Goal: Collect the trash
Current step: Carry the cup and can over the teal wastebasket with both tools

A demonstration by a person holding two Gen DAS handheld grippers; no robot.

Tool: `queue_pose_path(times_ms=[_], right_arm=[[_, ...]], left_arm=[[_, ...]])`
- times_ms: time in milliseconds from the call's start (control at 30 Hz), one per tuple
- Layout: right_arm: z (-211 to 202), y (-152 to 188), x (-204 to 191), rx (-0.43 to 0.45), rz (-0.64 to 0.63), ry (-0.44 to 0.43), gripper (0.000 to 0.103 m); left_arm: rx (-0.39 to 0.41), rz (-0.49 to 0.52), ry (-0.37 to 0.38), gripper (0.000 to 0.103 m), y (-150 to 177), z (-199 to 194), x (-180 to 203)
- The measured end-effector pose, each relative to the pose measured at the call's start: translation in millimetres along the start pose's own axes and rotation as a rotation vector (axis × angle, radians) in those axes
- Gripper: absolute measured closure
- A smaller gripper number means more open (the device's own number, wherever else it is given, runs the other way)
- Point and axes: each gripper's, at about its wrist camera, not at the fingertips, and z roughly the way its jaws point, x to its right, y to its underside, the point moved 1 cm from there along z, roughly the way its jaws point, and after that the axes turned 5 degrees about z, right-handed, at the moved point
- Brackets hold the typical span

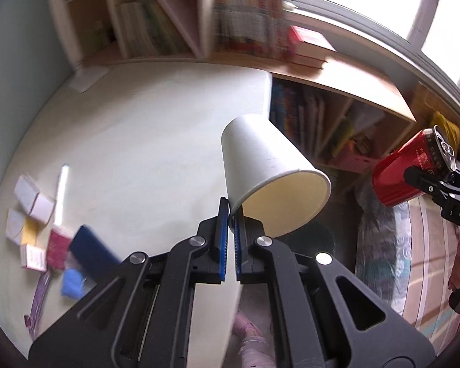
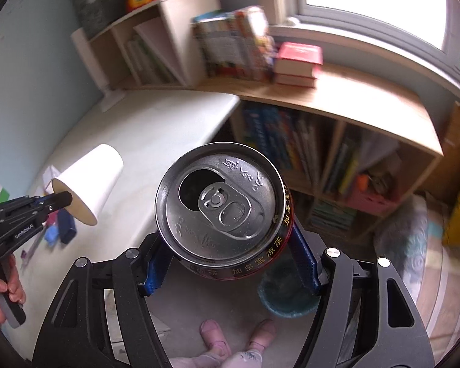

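Observation:
A white paper cup (image 1: 270, 171) hangs tilted, mouth toward the camera, with my left gripper (image 1: 231, 219) shut on its rim. The same cup (image 2: 89, 181) and the left gripper (image 2: 56, 200) show at the left of the right wrist view. My right gripper (image 2: 230, 254) is shut on a red drink can (image 2: 224, 205) with an open pull-tab top; blue pads press both its sides. In the left wrist view the can (image 1: 404, 171) sits at the far right in the right gripper (image 1: 426, 184). A teal bin (image 2: 286, 294) stands on the floor below the can.
A white desk (image 1: 138, 141) carries small boxes (image 1: 33, 211), a dark blue case (image 1: 92, 251) and a pen. A wooden shelf (image 2: 337, 92) with books runs under the window. A person's slippered feet (image 2: 239, 337) stand on the floor; a hand (image 2: 3, 291) holds the left gripper's handle.

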Motion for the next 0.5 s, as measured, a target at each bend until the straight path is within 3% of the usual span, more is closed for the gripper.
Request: queue_pose_path(times_ms=[233,500], right_arm=[[1.2,23.0,73.2,-0.052,0.117,0.012,0.035],[44.7,45.3,140.1,-0.151,0.191,-0.015,0.035]], left_arm=[[-0.094,0.085,0.09,0.101,-4.0,39.0,79.0],[-0.216,0.159,0.144,0.101,14.1,106.0,156.2]])
